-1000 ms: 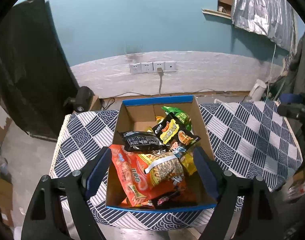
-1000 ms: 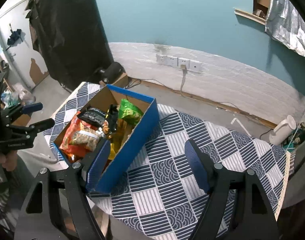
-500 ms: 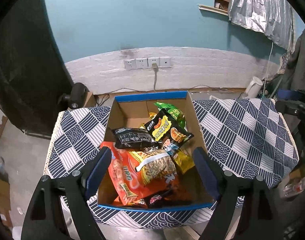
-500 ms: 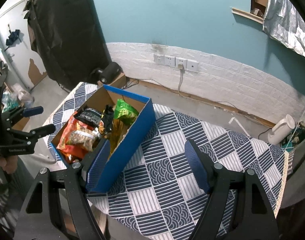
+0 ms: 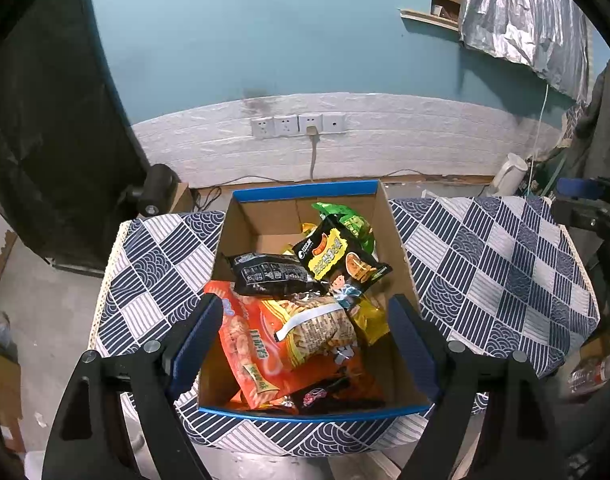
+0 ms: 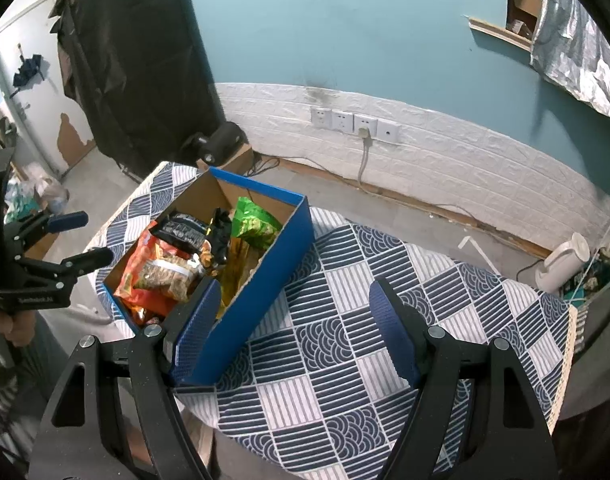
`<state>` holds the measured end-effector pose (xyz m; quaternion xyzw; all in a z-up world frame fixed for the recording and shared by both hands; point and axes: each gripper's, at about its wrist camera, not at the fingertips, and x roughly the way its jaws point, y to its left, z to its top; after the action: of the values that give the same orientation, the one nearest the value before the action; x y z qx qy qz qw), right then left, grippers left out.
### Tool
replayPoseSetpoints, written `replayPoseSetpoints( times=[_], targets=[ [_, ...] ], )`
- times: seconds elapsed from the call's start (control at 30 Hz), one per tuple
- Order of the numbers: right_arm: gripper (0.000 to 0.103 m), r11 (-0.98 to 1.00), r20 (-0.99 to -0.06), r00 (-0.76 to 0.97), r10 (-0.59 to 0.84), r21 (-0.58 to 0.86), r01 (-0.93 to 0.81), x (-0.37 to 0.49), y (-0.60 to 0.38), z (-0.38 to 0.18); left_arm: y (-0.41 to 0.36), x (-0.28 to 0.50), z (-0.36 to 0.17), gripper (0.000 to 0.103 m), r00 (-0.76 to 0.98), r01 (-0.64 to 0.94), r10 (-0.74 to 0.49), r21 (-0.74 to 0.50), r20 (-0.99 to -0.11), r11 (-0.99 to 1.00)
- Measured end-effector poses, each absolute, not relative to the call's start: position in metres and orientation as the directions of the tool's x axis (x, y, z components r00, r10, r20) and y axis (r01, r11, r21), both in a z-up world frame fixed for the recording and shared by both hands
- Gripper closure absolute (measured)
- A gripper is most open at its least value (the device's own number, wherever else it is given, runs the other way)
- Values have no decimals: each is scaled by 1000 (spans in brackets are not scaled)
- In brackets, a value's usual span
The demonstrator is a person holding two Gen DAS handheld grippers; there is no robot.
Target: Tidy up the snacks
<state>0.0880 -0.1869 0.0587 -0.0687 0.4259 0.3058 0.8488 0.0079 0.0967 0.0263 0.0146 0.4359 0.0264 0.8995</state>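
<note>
A blue cardboard box [image 5: 305, 191] stands on the patterned table [image 5: 497, 264], full of snack bags: an orange bag [image 5: 249, 344], a black bag [image 5: 269, 274], a yellow-black bag [image 5: 333, 254] and a green bag [image 5: 345, 218]. My left gripper [image 5: 307, 344] is open and empty, held above the box's near end. My right gripper [image 6: 293, 326] is open and empty above the table, just right of the box [image 6: 265, 264]. The left gripper also shows in the right wrist view [image 6: 77, 236], and the right gripper shows at the edge of the left wrist view [image 5: 585, 200].
The table wears a navy and white patchwork cloth [image 6: 385, 320]. A white kettle [image 6: 561, 260] stands on the floor behind it. Wall sockets [image 5: 297, 125] with a plugged cable sit on the white brick band. A black panel [image 6: 137, 64] leans at left.
Both grippers have drawn back and risen slightly; the box and table look a little farther and lower. Both stay open and empty. The snacks have not moved.
</note>
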Motion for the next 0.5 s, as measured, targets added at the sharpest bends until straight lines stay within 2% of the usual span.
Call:
replayPoseSetpoints(
  times=[0.5],
  targets=[
    [26, 799, -779, 431, 456, 145, -583, 89, -185, 54, 96, 7, 25, 18, 617, -30, 59, 51, -785, 998]
  ],
)
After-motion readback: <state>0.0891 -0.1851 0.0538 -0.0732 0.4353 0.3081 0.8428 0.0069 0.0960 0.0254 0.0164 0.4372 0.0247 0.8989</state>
